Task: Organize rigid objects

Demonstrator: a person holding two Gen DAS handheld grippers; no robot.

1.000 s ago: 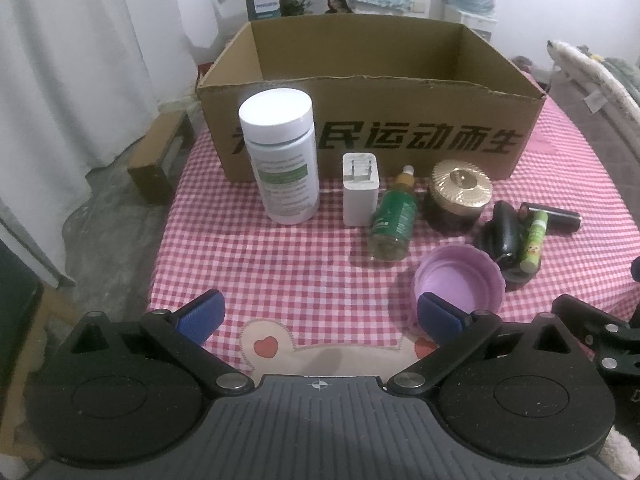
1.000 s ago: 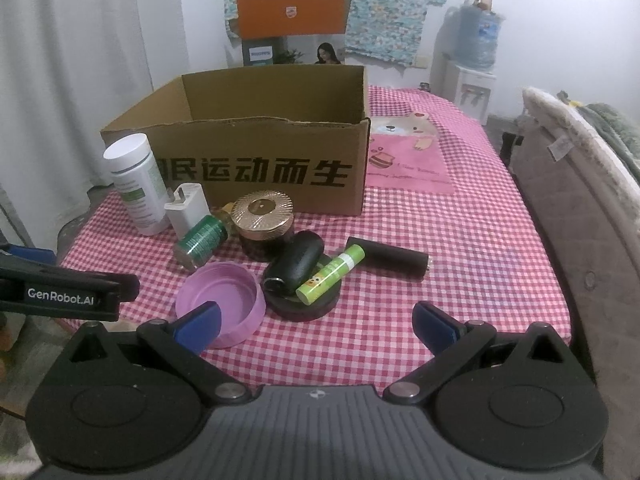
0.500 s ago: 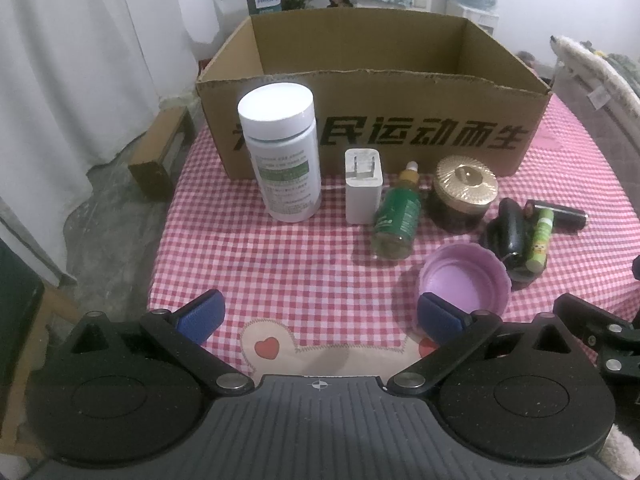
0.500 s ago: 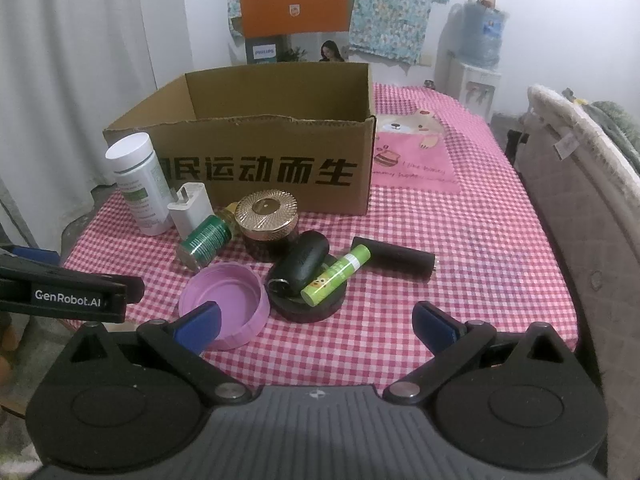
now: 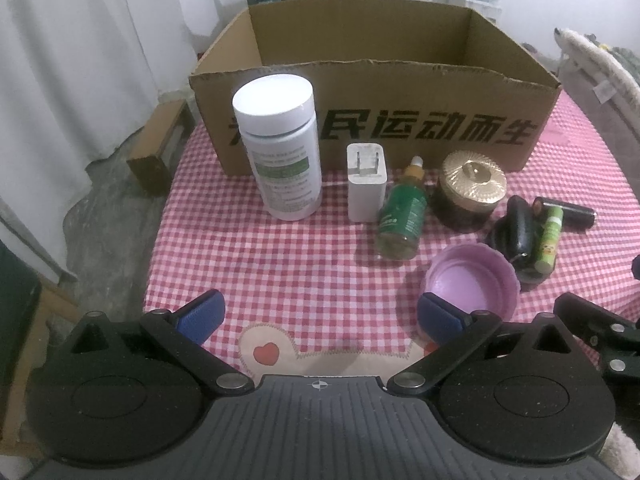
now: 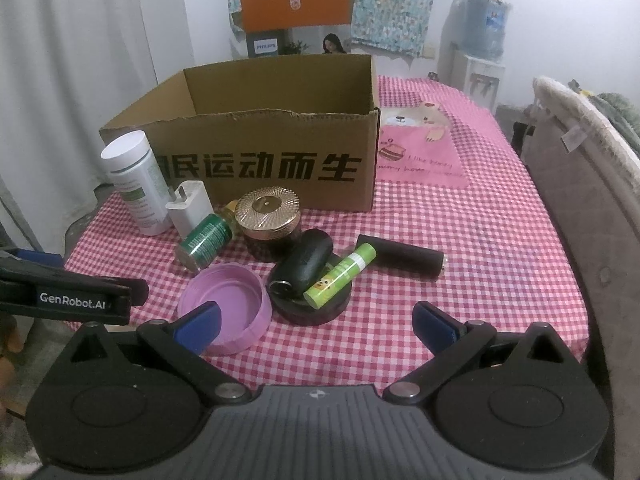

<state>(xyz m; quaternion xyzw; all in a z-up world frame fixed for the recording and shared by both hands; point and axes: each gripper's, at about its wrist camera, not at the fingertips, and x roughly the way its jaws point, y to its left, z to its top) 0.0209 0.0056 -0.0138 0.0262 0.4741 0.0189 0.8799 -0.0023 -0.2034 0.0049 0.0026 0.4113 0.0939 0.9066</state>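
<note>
I judge the job hardly begun: the cardboard box (image 5: 376,92) at the far side of the desk (image 5: 280,272) shows only bare inner walls from both views, though its floor is hidden from me, and every item sits outside along its near face. From left to right I see the white bottle (image 5: 280,148) upright, the white charger (image 5: 367,182) standing just beside it, the green dropper bottle (image 5: 402,216) lying on its side, the gold-lidded jar (image 5: 472,192), then the black case (image 6: 302,264) and green tube (image 6: 340,276) resting on a dark lid (image 6: 316,308), with the black cylinder (image 6: 400,256) behind and the purple lid (image 6: 224,304) nearest. My left tongs (image 5: 320,316) and right tongs (image 6: 316,322) both hang spread wide with nothing between them, near the desk's near edge. All these pieces are left to go in.
</note>
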